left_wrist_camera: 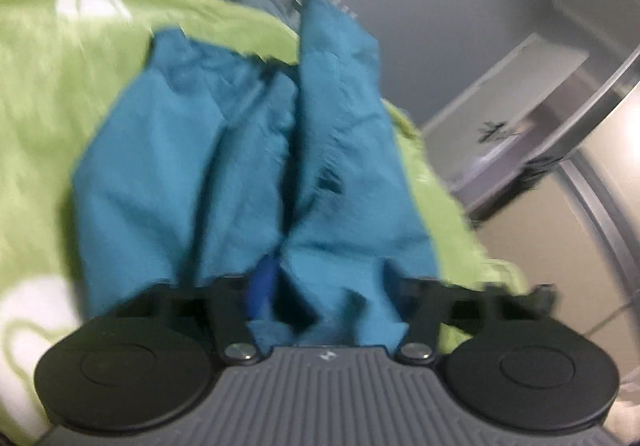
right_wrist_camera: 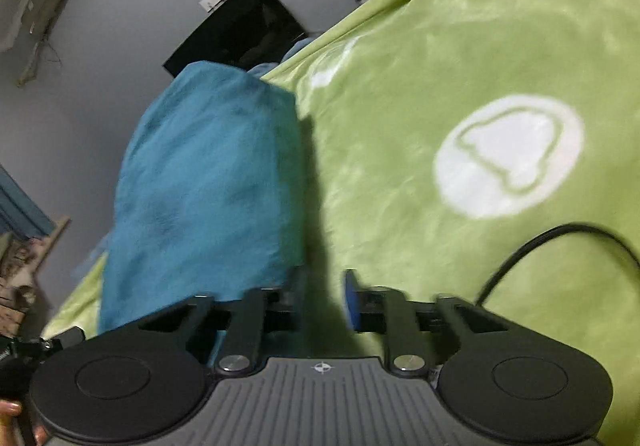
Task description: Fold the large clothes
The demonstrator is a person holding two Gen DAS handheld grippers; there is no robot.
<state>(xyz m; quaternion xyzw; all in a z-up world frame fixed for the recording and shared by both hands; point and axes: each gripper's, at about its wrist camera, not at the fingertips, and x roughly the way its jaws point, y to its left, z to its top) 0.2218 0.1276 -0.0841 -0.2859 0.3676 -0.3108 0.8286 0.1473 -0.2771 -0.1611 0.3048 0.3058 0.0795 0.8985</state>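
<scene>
We see one teal garment [left_wrist_camera: 224,149], a soft, matte cloth with fine wrinkles. In the left wrist view it lies crumpled on the green blanket [left_wrist_camera: 60,105], gathered into lengthwise folds, with one raised ridge running away from the camera; its near edge bunches low in the frame. In the right wrist view the garment [right_wrist_camera: 200,189] appears as a rounded, upright mass at the blanket [right_wrist_camera: 400,85] edge. Motion blur leaves its type uncertain, possibly trousers.

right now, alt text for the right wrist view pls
A rumpled teal garment lies on a green blanket printed with white circles. The right gripper sits low in the frame, the garment's edge by its left finger. A black cable curves over the blanket at right.
</scene>
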